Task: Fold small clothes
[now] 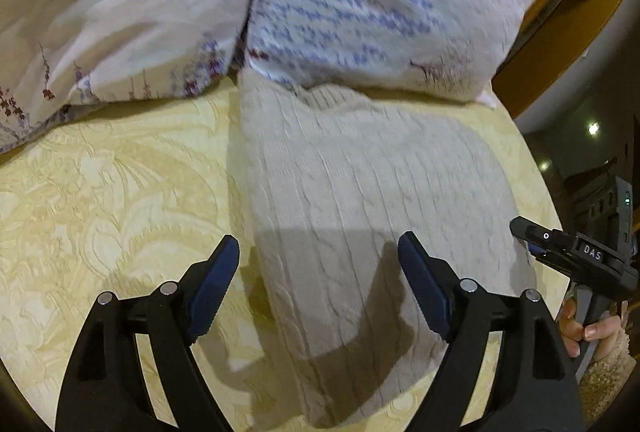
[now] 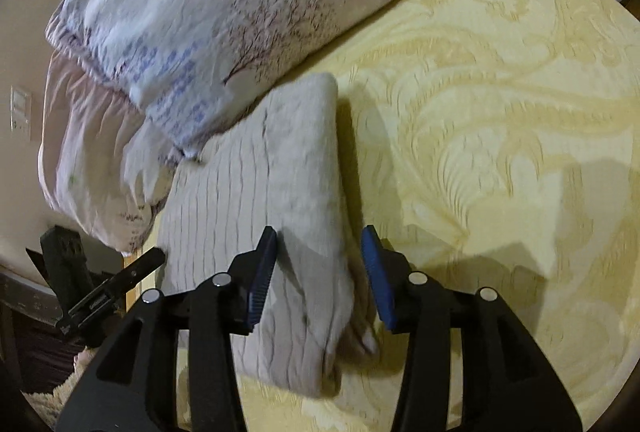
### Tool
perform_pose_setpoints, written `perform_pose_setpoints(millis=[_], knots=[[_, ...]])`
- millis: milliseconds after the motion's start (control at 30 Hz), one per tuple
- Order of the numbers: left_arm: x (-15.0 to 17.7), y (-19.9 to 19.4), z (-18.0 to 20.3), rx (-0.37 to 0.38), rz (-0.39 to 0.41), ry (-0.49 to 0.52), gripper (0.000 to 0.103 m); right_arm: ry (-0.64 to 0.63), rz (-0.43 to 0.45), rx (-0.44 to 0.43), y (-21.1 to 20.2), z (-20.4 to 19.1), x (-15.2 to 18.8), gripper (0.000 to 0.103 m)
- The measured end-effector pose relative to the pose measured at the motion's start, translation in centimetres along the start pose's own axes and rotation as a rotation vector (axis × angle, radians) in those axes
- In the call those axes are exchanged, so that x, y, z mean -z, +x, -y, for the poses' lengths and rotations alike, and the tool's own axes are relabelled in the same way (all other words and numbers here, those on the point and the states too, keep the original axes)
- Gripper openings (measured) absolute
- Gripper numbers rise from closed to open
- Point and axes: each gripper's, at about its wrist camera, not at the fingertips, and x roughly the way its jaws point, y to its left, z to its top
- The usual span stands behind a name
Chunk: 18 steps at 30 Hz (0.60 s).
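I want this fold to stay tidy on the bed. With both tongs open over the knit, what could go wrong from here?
1. The folded beige cable-knit garment lies between the open right tongs; pulling away could snag it and undo the fold.
2. Its far end touches the floral printed pillow, so any push could bunch it there.
3. It lies near the edge of the yellow patterned bedspread, so a nudge might slide it off.

left wrist: close, steeply down | right wrist: same | shared: folded knit garment (image 1: 360,216) (image 2: 280,191), pillow (image 1: 360,3) (image 2: 192,15)
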Motion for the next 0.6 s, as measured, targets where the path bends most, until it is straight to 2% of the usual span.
perform_pose_setpoints(millis=[100,267,333,400,600], knots=[[0.4,0.3,0.1,-0.005,-0.016,0.007,0.083,-0.012,-0.006,0.001,-0.1,-0.3,1.0,0.044],[0.8,0.8,0.7,-0.028,-0.020,0.030,0.084,-0.032,0.007,0.015,-0.4,-0.4,1.7,0.034],[0.9,1.0,0.7,-0.033,-0.024,0.031,0.085,-0.040,0.018,0.031,-0.4,-0.5,1.8,0.023],[0.8,0.9,0.5,-0.031,-0.030,0.026,0.087,-0.050,0.033,0.070,-0.4,-0.4,1.9,0.017],[0.9,1.4,0.2,-0.012,-0.047,0.004,0.089,-0.013,0.035,0.108,0.6,1.0,2.0,0.015]])
